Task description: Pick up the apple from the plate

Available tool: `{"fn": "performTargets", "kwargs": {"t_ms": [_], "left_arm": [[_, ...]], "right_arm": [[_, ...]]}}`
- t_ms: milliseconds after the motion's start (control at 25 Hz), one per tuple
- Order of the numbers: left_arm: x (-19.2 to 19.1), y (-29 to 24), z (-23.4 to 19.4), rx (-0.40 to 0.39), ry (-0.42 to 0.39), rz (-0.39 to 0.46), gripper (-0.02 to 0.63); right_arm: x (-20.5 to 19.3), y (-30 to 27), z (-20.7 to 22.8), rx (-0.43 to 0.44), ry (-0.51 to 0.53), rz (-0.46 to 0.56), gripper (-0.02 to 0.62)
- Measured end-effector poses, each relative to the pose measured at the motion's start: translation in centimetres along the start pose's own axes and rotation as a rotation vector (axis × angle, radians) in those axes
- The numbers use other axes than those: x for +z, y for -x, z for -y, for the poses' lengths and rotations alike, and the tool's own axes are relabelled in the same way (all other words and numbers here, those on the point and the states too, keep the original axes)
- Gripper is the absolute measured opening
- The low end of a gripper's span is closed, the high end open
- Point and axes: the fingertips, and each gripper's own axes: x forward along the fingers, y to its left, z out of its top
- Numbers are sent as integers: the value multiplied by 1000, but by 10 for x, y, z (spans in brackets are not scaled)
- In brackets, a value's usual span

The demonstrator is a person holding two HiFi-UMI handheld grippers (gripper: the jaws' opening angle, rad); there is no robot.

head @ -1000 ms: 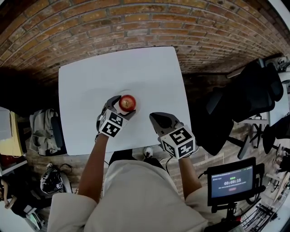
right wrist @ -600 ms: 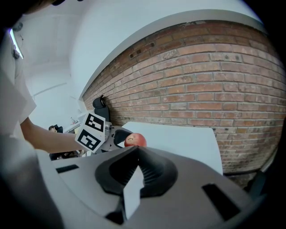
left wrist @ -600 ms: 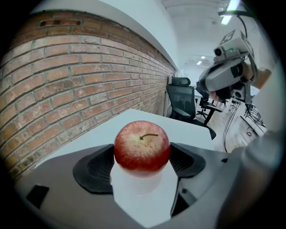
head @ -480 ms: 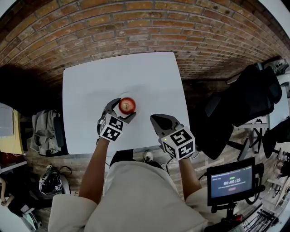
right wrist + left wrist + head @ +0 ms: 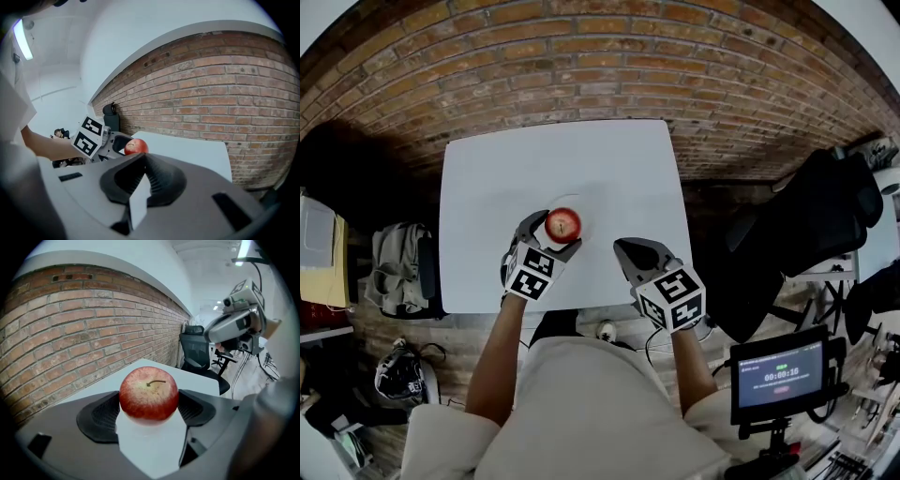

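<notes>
Fingers [image 5: 101, 416] of the left gripper [image 5: 149, 398] press on both sides of a red apple [image 5: 148, 391], which sits stem up between them. The right gripper [image 5: 143, 158], its fingers [image 5: 164, 180] closed tip to tip on nothing, hangs over the near edge of the counter, to the right of the apple. A brick wall [image 5: 581, 66] fills the far side of the head view from edge to edge. The white, square counter [image 5: 562, 159] stands against it. A black office chair [image 5: 825, 216] sits off the counter's right side, and a small screen [image 5: 780, 373] showing a timer stands nearer the person. The white plate [image 5: 579, 204], faint against the counter, lies beneath the apple toward the near edge. Whether the apple rests on the plate or is clear of it cannot be told.
</notes>
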Motion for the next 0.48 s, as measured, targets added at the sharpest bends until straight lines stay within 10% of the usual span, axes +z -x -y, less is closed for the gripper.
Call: {"fn": "performTargets", "kwargs": {"t_ms": [480], "left_arm": [[14, 40, -1, 82, 29, 65, 390]], "right_arm": [[13, 12, -9, 12, 52, 43, 2]]}}
